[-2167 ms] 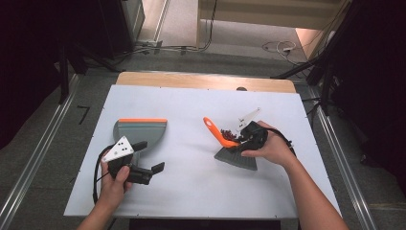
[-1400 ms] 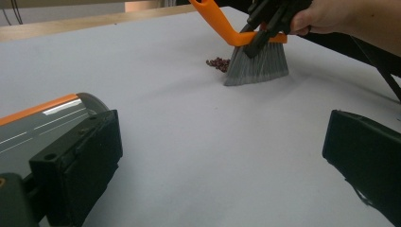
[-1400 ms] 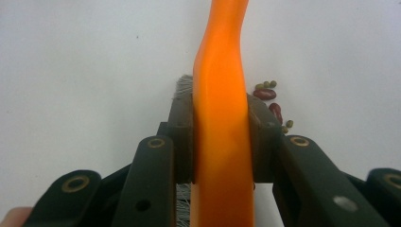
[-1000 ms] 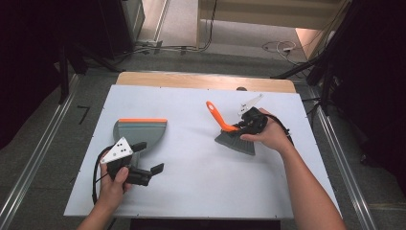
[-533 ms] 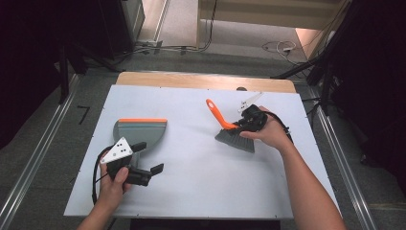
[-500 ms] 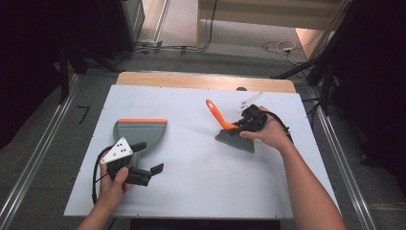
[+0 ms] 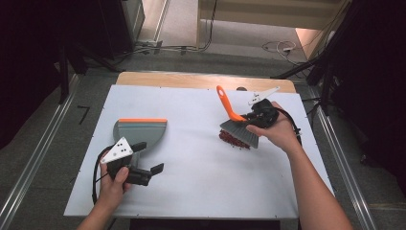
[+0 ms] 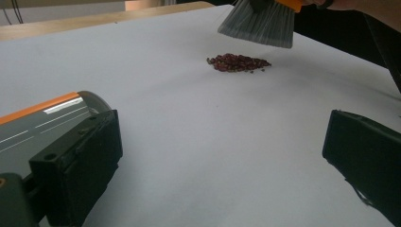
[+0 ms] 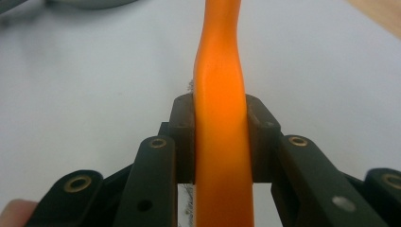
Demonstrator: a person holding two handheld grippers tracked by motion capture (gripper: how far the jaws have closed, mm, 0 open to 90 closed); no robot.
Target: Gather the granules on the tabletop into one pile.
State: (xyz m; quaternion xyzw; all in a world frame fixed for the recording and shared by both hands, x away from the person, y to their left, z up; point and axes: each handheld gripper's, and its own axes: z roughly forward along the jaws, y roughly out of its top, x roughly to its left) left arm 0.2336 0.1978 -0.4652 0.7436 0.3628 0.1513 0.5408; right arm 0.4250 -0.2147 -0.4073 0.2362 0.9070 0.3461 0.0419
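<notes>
Currently your right gripper (image 7: 252,116) is clamped on the brush (image 7: 238,130), held above the red bits (image 8: 239,63); your left gripper (image 7: 143,159) stands apart beside the dustpan (image 7: 140,132).

glossy orange plastic brush handle (image 9: 220,123); matt white table (image 7: 201,191); grey bristles (image 8: 259,23).

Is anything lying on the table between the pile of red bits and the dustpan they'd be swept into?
Nothing visible does. The white table is bare between the red pile and the dustpan. The brush hangs just above the pile, clamped in the right tongs.
</notes>
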